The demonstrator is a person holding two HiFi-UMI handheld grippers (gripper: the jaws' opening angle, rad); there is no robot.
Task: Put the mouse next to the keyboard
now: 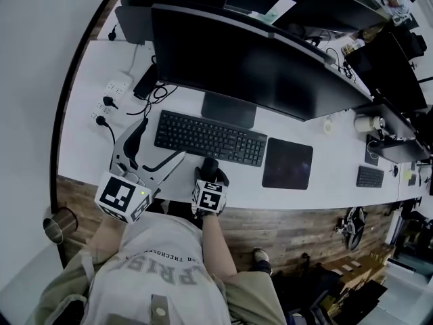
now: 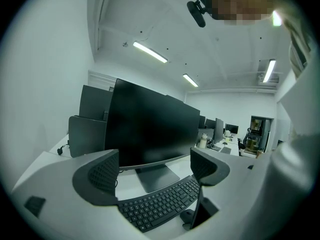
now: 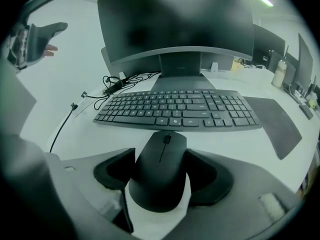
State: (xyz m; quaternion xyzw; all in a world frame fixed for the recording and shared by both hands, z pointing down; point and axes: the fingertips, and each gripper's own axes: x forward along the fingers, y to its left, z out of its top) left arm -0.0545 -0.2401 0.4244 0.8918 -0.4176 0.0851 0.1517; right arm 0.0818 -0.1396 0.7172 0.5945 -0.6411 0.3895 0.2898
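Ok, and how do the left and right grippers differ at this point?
The left gripper has nothing between its wide-apart jaws. The right gripper has the mouse between its jaws, pads close at both sides; whether they press is unclear. The left gripper looks roughly level toward the monitor, while the right gripper tilts down at the desk. Both are by the keyboard's near side.

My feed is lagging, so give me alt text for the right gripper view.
A black computer mouse sits on the white desk between the jaws of the right gripper, which sit against its sides with no gap visible. Just beyond it lies a black keyboard, with a dark monitor behind.
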